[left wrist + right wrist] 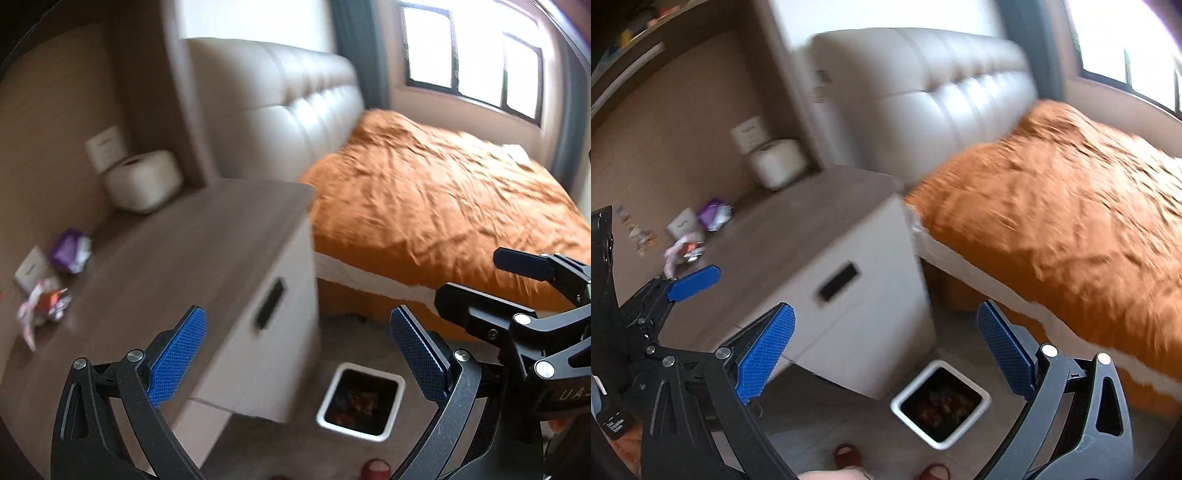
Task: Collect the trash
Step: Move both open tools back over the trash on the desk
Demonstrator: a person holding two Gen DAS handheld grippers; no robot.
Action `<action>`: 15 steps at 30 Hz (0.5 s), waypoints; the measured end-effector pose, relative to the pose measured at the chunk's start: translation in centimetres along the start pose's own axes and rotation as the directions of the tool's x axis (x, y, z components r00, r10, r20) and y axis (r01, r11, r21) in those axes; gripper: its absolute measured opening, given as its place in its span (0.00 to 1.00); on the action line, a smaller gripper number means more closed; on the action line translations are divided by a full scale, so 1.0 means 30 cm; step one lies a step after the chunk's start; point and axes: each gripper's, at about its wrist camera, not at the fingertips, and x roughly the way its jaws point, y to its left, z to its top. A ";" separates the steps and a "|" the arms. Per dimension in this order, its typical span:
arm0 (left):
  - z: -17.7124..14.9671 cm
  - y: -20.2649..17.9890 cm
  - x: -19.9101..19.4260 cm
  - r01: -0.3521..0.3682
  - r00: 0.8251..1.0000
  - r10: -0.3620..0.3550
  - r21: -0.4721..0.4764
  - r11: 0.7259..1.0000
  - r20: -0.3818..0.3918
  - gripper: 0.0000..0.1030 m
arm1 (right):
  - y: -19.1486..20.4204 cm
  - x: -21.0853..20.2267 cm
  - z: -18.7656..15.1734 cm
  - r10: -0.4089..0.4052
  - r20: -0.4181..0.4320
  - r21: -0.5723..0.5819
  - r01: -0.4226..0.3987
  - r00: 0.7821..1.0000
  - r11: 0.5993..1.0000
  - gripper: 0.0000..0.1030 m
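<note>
**Wrappers on the nightstand, both grippers empty**

We see a purple wrapper (70, 250) and a crumpled white-and-red wrapper (42, 308) on the nightstand (192, 240), far left of our left gripper (299, 354) and right gripper (886, 354), both spread wide, holding nothing. The trash bin (360, 402) stands on the floor beside the nightstand, between the jaws.

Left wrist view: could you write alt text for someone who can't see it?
An open, empty left gripper hangs above a white trash bin on the floor. Crumpled wrappers lie on the nightstand at left; an orange-covered bed fills the right.
</note>
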 end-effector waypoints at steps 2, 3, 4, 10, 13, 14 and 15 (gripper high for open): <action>0.001 0.081 -0.033 -0.026 1.000 0.026 -0.037 0.999 0.011 0.95 | 0.078 0.027 0.032 0.075 -0.013 -0.018 -0.075 0.997 0.997 0.96; 0.000 0.117 -0.043 -0.039 0.999 0.040 -0.045 0.998 0.016 0.95 | 0.111 0.041 0.045 0.109 -0.023 -0.027 -0.110 0.994 0.994 0.96; 0.001 0.161 -0.052 -0.056 0.998 0.057 -0.051 0.997 0.021 0.95 | 0.147 0.060 0.058 0.141 -0.038 -0.043 -0.142 0.989 0.989 0.96; -0.007 0.452 -0.093 -0.154 0.987 0.159 -0.120 0.981 0.027 0.95 | 0.424 0.163 0.147 0.174 -0.068 -0.179 -0.183 0.982 0.967 0.96; -0.033 0.615 -0.110 -0.207 0.977 0.214 -0.179 0.962 0.017 0.95 | 0.537 0.211 0.176 0.185 -0.078 -0.259 -0.199 0.980 0.945 0.96; -0.043 0.671 -0.110 -0.225 0.972 0.233 -0.199 0.954 0.014 0.95 | 0.588 0.236 0.188 0.183 -0.075 -0.292 -0.197 0.980 0.936 0.96; -0.057 0.737 -0.111 -0.249 0.966 0.257 -0.219 0.943 0.008 0.95 | 0.628 0.255 0.195 0.187 -0.073 -0.314 -0.201 0.980 0.928 0.96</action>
